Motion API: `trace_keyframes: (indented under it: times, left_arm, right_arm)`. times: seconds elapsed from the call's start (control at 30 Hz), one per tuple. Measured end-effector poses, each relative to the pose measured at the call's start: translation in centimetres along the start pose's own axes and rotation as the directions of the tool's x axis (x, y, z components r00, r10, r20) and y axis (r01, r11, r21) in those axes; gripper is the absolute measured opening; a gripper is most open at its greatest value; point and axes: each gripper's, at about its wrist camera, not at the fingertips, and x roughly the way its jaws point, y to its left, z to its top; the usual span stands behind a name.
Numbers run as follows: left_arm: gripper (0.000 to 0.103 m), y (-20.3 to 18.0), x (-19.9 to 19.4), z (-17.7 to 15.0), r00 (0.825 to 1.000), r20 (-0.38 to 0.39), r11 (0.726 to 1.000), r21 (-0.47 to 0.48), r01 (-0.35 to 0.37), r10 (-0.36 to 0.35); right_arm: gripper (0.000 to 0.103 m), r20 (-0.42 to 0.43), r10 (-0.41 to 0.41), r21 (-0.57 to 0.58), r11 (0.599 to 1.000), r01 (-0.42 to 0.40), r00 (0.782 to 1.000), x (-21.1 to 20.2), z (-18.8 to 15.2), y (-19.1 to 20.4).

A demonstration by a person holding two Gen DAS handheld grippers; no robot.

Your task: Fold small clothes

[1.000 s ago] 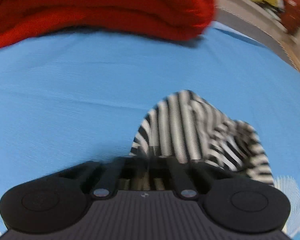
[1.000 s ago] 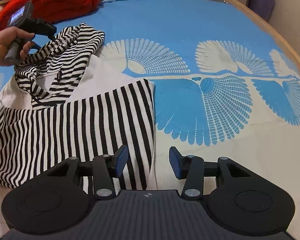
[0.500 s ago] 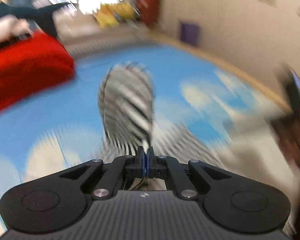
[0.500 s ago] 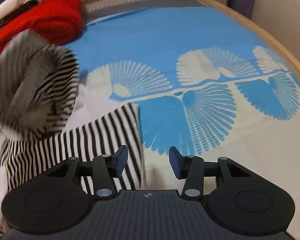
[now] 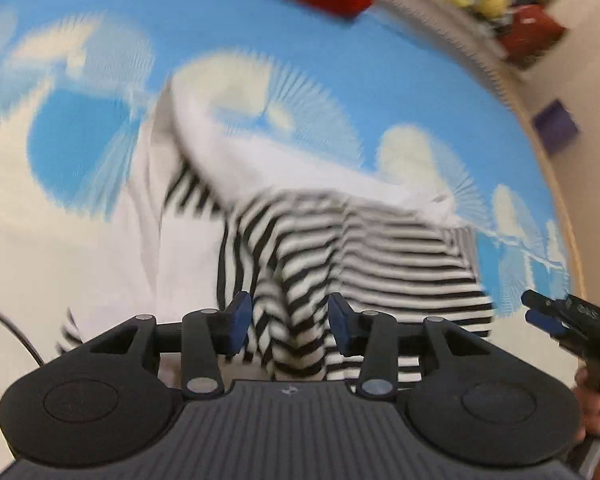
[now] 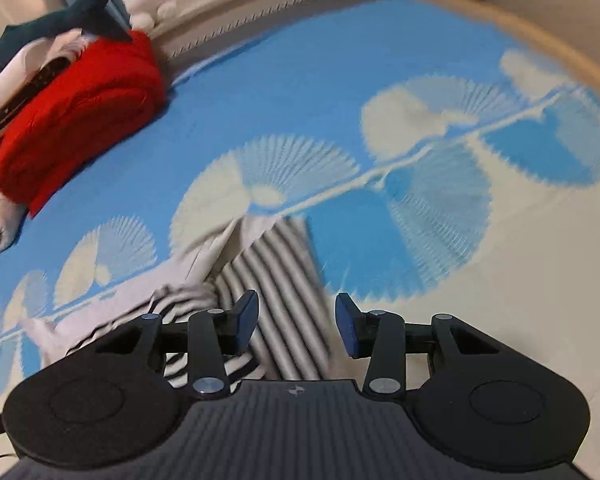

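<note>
A small black-and-white striped garment (image 5: 340,248) with white parts lies on the blue and cream patterned cover. My left gripper (image 5: 290,320) is open just above its near folded part, holding nothing. The garment also shows in the right wrist view (image 6: 276,280), blurred, under my right gripper (image 6: 296,322), which is open and empty. The right gripper's tips (image 5: 540,312) show at the right edge of the left wrist view.
A folded red knit (image 6: 80,112) lies on a pile of clothes at the far left, with a dark plush shark (image 6: 60,24) behind it. The bed's wooden edge (image 6: 540,44) runs along the right. A purple box (image 5: 556,126) stands on the floor beyond it.
My left gripper has let go of the striped part it carried over and now stands open above the garment. The right gripper has swung further over the garment and stays open.
</note>
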Motion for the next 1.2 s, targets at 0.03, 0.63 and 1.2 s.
trace_keyframes:
  times: [0.03, 0.63, 1.2]
  left_arm:
    - [0.046, 0.4, 1.1, 0.0, 0.999, -0.047, 0.999, -0.034, 0.006, -0.008]
    - [0.007, 4.8, -2.8, 2.4, 0.914, 0.322, 0.94, -0.149, 0.306, -0.247]
    - [0.038, 8.4, 2.9, 0.2, 0.996, -0.066, 0.957, -0.289, 0.038, -0.059]
  right_arm:
    - [0.044, -0.033, 0.019, -0.004, 1.0, -0.019, 0.999, 0.6, -0.3, 0.3]
    - [0.004, 0.116, 0.365, 0.202, 0.902, -0.382, 0.924, 1.3, -0.6, 1.4]
    - [0.029, -0.209, 0.049, 0.163, 0.986, -0.015, 0.977, 5.9, -3.0, 0.7]
